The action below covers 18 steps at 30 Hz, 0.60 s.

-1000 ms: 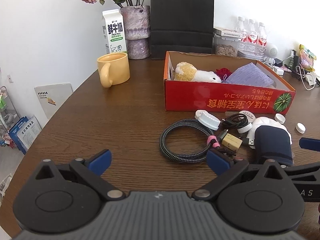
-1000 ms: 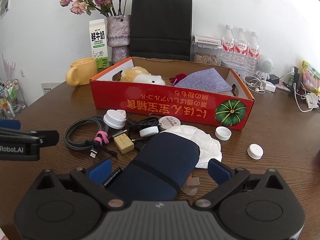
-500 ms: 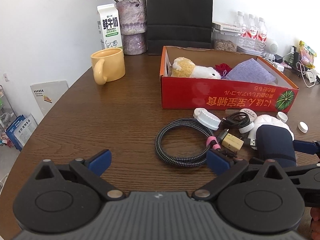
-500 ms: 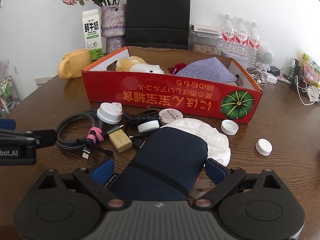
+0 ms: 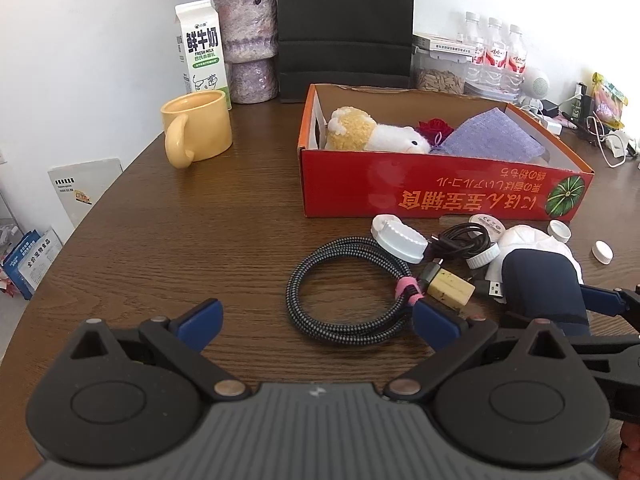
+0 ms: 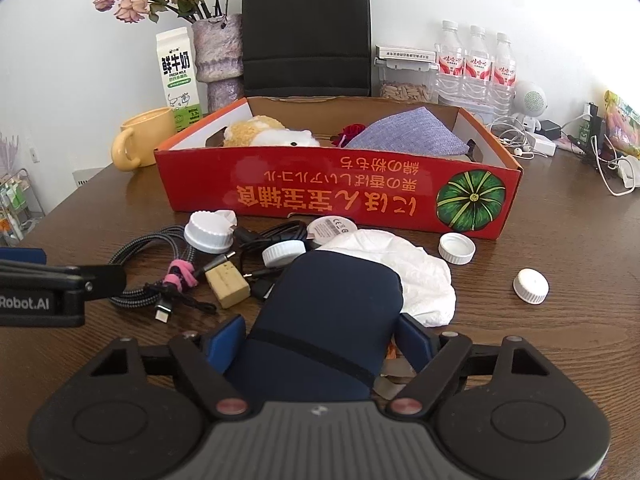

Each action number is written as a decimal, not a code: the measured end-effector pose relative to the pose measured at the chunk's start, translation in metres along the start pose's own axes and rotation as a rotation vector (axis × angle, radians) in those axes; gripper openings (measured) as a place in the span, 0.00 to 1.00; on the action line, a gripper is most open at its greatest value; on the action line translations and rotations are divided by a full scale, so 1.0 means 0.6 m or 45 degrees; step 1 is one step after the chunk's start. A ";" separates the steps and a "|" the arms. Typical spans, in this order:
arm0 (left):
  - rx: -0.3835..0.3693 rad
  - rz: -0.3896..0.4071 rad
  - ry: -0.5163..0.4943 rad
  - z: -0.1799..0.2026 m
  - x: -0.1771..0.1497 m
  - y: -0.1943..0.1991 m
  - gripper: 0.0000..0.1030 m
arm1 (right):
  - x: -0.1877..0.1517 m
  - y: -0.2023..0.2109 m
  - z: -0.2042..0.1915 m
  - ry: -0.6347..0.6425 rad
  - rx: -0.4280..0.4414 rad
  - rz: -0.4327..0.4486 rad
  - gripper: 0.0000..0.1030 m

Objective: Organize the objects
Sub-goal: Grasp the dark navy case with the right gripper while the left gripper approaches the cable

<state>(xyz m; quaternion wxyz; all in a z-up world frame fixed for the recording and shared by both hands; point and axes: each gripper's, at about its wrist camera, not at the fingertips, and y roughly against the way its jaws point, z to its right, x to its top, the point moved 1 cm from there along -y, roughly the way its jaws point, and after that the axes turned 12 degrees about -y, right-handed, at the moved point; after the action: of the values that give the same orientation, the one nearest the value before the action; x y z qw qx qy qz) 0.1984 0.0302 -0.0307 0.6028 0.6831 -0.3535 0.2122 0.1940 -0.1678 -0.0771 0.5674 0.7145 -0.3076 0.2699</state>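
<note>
Closing right gripper [image 6: 322, 338] around navy pouch [image 6: 324, 320] | left gripper [image 5: 316, 322] wide | bare table [image 5: 200, 240] leftward

The table [image 5: 192, 240] is showing dark brown wood with a visible grain and a soft sheen. The red box [image 6: 320, 196] is presenting printed cardboard, slightly glossy outside (raw brown inside). The navy case [image 6: 332, 320] is appearing as matt, smooth cloth, lying against crinkled white paper [image 6: 420, 276]. The coiled cable [image 5: 344, 296] is wearing a rough braided sheath. The caps [image 6: 531, 286] are looking like ribbed white plastic, the mug [image 5: 196, 128] like glossy yellow ceramic, and the plush toy [image 5: 372, 134] like fuzzy fabric.
</note>
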 end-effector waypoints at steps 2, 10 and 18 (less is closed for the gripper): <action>-0.010 -0.005 -0.007 0.004 0.004 -0.004 1.00 | -0.001 0.001 0.002 -0.003 0.012 0.006 0.76; -0.043 -0.045 -0.036 0.018 0.020 -0.028 1.00 | -0.006 0.006 0.012 -0.010 0.052 0.033 0.74; -0.057 -0.079 -0.073 0.034 0.033 -0.057 1.00 | -0.010 0.006 0.020 -0.019 0.082 0.053 0.74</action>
<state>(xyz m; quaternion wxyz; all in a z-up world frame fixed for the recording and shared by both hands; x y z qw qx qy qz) 0.2340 0.0065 -0.0429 0.6138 0.6860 -0.3537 0.1659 0.1876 -0.1795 -0.0820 0.5361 0.7279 -0.3178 0.2860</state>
